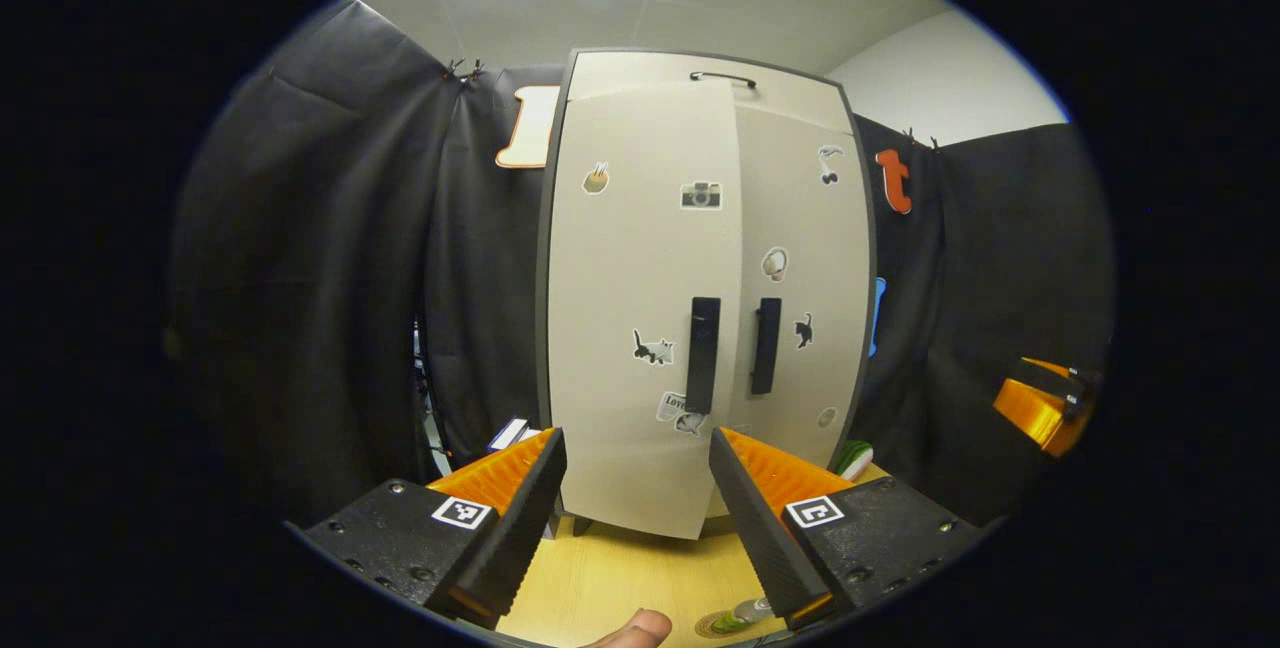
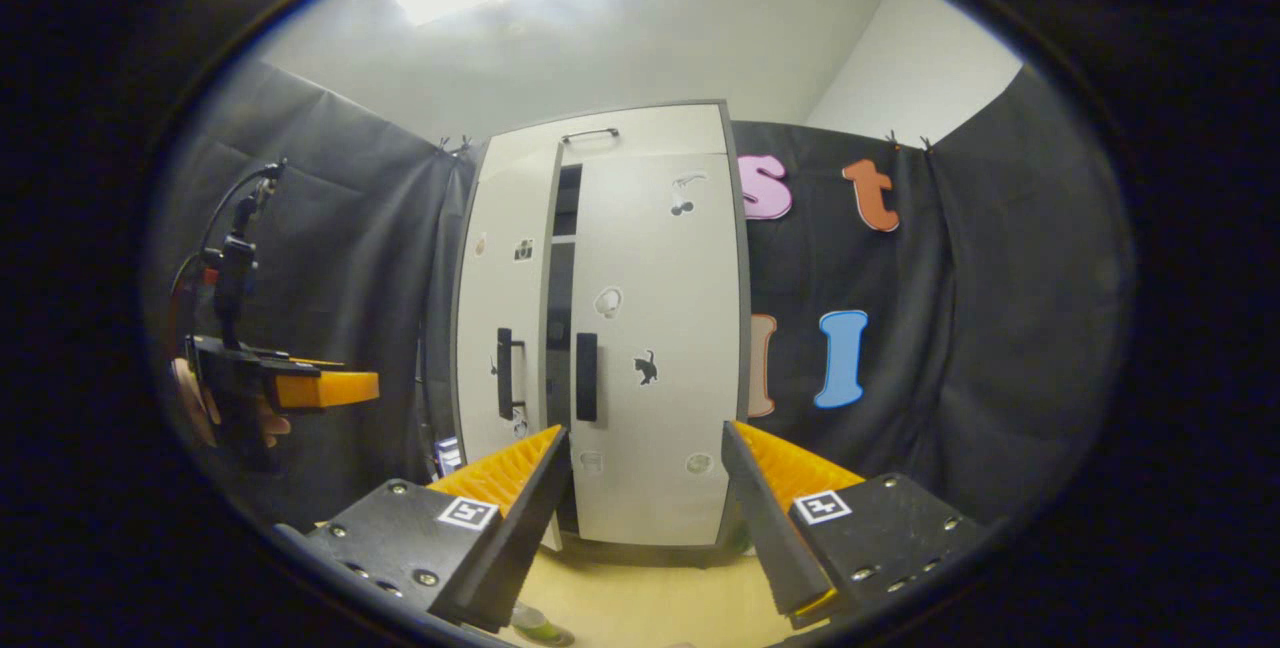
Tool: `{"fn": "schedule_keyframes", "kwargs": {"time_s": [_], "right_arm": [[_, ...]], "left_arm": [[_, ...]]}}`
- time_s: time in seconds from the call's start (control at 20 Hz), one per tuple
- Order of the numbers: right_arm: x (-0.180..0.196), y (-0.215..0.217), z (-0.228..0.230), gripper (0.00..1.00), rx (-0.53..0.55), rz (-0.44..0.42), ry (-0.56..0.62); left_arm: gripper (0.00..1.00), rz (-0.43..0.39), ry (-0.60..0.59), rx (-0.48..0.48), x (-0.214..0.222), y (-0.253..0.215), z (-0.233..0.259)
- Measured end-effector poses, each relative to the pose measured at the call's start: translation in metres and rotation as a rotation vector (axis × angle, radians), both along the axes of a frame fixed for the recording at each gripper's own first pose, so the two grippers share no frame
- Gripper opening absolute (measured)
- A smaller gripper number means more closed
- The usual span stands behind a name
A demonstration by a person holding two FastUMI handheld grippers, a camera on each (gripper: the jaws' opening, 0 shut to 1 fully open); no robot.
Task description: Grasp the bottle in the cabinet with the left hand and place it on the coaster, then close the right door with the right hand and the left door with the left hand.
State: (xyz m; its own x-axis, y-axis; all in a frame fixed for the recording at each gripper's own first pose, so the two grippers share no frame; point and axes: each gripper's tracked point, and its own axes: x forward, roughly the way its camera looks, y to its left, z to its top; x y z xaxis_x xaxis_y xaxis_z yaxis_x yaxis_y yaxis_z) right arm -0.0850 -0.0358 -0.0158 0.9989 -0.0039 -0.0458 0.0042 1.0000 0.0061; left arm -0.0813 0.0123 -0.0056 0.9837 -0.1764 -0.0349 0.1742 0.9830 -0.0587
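The left gripper (image 1: 638, 498) and right gripper (image 2: 645, 493) hung wide open, empty; the stiff, light left door (image 1: 640, 308) stood ajar — best pushed flat near its handle (image 1: 703, 355).

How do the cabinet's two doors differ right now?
In the right gripper view the left door stands slightly ajar, with a dark gap beside it, while the right door sits flush and closed. The left door carries a camera sticker; the right door carries a black cat. Both are pale, with a dark vertical handle near the middle seam.
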Motion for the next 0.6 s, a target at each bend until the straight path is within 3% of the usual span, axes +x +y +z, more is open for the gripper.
{"fn": "schedule_keyframes", "kwargs": {"time_s": [0.25,0.55,0.6], "right_arm": [[-0.015,0.004,0.010,0.92,0.030,-0.028,-0.007],[-0.012,0.014,0.014,0.88,0.029,-0.037,-0.002],[-0.011,0.017,0.013,0.92,0.028,-0.038,0.000]], "left_arm": [[0.92,0.057,-0.049,0.009,-0.019,0.009,0.027],[0.92,0.010,-0.052,-0.007,-0.017,0.000,0.039],[0.92,0.008,-0.049,-0.013,-0.016,-0.001,0.036]]}}
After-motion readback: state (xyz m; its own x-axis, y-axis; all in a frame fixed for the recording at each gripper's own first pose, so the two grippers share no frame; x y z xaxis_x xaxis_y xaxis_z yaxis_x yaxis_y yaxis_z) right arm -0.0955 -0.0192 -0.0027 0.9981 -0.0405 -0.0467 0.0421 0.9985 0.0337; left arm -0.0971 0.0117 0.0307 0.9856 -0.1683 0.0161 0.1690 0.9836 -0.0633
